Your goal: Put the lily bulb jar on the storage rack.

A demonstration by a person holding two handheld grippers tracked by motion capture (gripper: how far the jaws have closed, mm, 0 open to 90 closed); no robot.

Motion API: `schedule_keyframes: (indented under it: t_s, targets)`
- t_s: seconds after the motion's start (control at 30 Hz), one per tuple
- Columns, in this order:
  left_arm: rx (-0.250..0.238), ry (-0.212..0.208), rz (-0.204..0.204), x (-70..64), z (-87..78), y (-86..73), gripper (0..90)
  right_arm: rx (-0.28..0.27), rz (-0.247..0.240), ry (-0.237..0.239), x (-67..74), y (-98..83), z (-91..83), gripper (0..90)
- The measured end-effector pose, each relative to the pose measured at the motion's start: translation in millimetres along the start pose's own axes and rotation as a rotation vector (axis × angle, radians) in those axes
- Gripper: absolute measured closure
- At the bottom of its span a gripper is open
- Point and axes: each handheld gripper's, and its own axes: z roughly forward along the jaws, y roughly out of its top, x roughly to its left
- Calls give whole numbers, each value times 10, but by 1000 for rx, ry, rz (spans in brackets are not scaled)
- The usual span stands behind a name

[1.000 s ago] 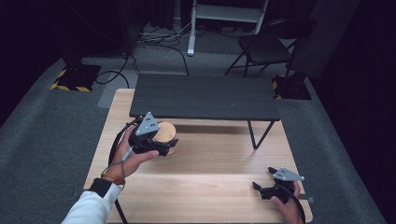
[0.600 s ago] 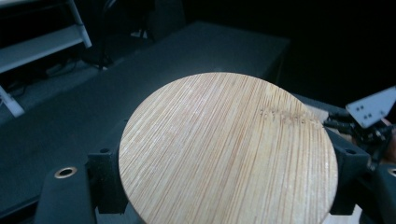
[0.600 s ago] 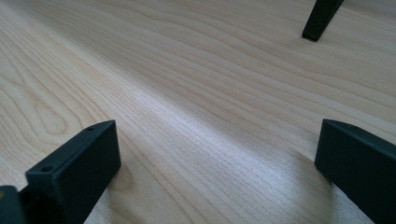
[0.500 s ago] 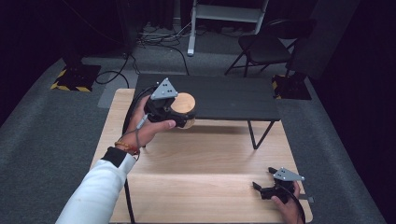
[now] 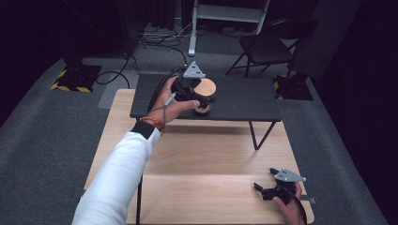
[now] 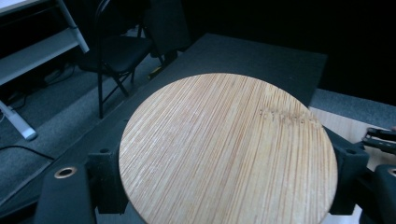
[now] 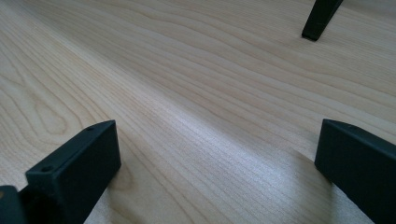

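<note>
The round wooden piece, bamboo-grained and flat on top, sits pinched between the jaws of the left gripper, over the black shelf that stands on the light table. It seems about to be set down there. To do it well, lower it level until the base rests fully on the shelf, clear of the front edge, and only then release. The right gripper, jaws spread with nothing between, rests low on the table, well apart.
</note>
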Motion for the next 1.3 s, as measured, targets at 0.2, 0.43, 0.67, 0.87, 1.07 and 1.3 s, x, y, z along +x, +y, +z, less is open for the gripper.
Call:
schedule_keyframes:
  t_s: [0.2,0.43,0.67,0.87,1.07,1.3]
  targets:
    - [25,-2,-23,79,292,-7,228,0,-1,-1,1,-2,-2,0]
    - [-12,-7,-64,140,377,-137,225,-1,-6,6,1,-4,-3,0]
    - [-27,-4,-97,142,333,-175,70,-1,-6,6,1,-5,-3,0]
    - [-62,65,-97,42,14,-194,7,-1,-7,8,-3,-4,-3,0]
    - [-102,96,-77,-31,-322,-310,4,-1,-9,12,-16,-3,-2,0]
    - [-122,113,-67,-230,-690,-660,4,-1,-9,12,-15,-3,-2,0]
